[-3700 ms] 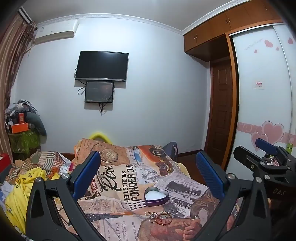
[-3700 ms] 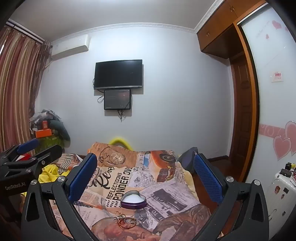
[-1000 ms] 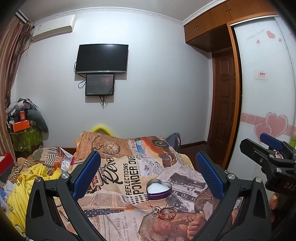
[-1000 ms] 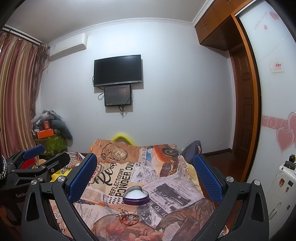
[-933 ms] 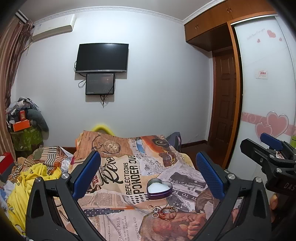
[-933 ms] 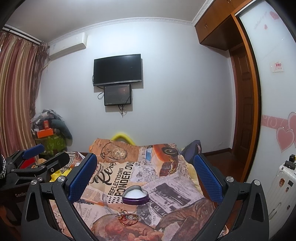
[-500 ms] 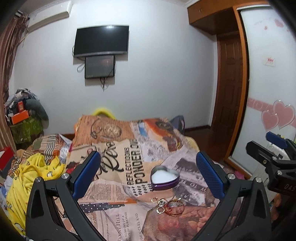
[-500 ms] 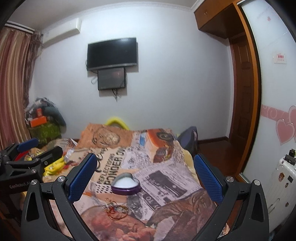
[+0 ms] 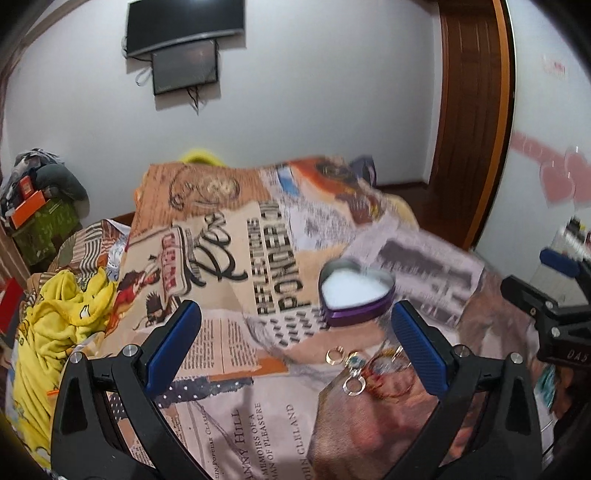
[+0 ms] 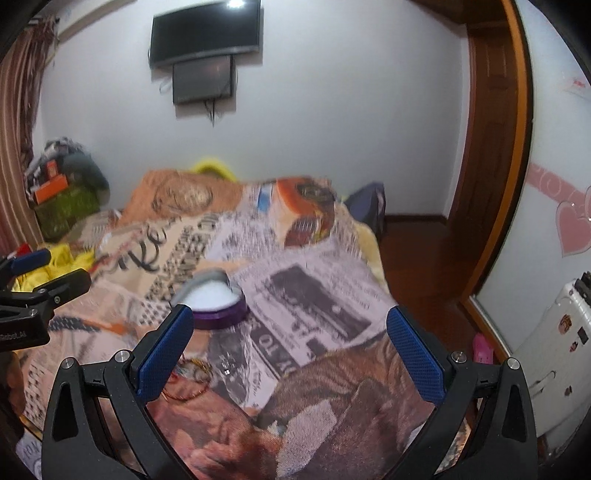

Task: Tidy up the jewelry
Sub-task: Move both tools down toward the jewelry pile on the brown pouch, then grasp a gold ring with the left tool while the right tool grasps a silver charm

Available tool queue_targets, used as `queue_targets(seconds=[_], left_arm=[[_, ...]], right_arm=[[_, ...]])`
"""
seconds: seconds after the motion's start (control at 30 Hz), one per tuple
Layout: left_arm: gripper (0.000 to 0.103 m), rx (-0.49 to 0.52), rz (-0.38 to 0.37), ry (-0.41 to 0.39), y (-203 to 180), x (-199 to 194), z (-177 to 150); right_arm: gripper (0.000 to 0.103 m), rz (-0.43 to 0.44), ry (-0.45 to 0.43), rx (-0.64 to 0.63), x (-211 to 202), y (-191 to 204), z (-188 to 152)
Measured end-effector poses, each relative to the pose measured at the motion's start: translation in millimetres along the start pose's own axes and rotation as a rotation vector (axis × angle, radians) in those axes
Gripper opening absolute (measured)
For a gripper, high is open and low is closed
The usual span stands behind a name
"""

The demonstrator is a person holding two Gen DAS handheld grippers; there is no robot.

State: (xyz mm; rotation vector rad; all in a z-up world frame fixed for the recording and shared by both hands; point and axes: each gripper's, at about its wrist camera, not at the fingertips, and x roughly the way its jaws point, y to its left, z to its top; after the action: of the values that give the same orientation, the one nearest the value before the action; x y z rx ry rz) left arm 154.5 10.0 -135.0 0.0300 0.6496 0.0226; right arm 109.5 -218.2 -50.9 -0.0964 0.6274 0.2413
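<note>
Left gripper (image 9: 295, 338) jaws spread wide, holding nothing. Right gripper (image 10: 290, 341) likewise released and empty. Jewelry cluster (image 9: 369, 365) lies on the newspaper-print bedspread (image 9: 236, 343), beside the left gripper's right finger, just before the purple heart-shaped tin (image 9: 356, 297).

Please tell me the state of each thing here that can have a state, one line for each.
Left hand-held gripper: open, empty, above the bed.
Right hand-held gripper: open, empty.
Heart-shaped tin: lid off, white lining showing, no jewelry inside.
Jewelry pile: loose on the bedspread, in front of the tin.
Wall television: off, dark screen.
</note>
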Motion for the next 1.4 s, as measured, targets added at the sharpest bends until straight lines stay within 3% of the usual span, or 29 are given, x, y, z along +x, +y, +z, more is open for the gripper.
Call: queue_targets(seconds=[0.23,0.53,0.7,0.8,0.87,0.93,1.0,1.1,1.2,1.4], left_arm=[[0.103,0.023,-0.032,0.131,0,41,-19],[0.078,-0.010,-0.105,0.252,7,77,-34],[0.067,-0.026,-0.150,0.295,6,90,-36],[0.066,-0.005,-0.158,0.304,3,95,-37],[0.065,0.004,-0.175,0.311,0,99,-37],[0.060,0.008,-0.209,0.319,-2,102,-37],[0.051,0.017,-0.235,0.329,-4,104,-38],[0.045,0.014,-0.265,0.334,-5,109,-38],[0.037,0.002,-0.296,0.345,-5,111,-38],[0.035,0.000,-0.299,0.359,-5,115,-38]], right_arm=[[0.103,0.058,0.115,-0.018,36,1,-19],[0.099,0.096,0.208,-0.018,68,6,-35],[0.081,0.134,0.247,-0.037,79,14,-41],[0.067,0.158,0.271,-0.052,86,18,-43],[0.064,0.168,0.281,-0.060,89,21,-44],[0.061,0.179,0.280,-0.062,90,21,-45],[0.051,0.194,0.280,-0.062,91,23,-44],[0.043,0.210,0.285,-0.069,94,26,-44],[0.036,0.219,0.286,-0.079,95,30,-45],[0.029,0.239,0.284,-0.103,97,40,-45]])
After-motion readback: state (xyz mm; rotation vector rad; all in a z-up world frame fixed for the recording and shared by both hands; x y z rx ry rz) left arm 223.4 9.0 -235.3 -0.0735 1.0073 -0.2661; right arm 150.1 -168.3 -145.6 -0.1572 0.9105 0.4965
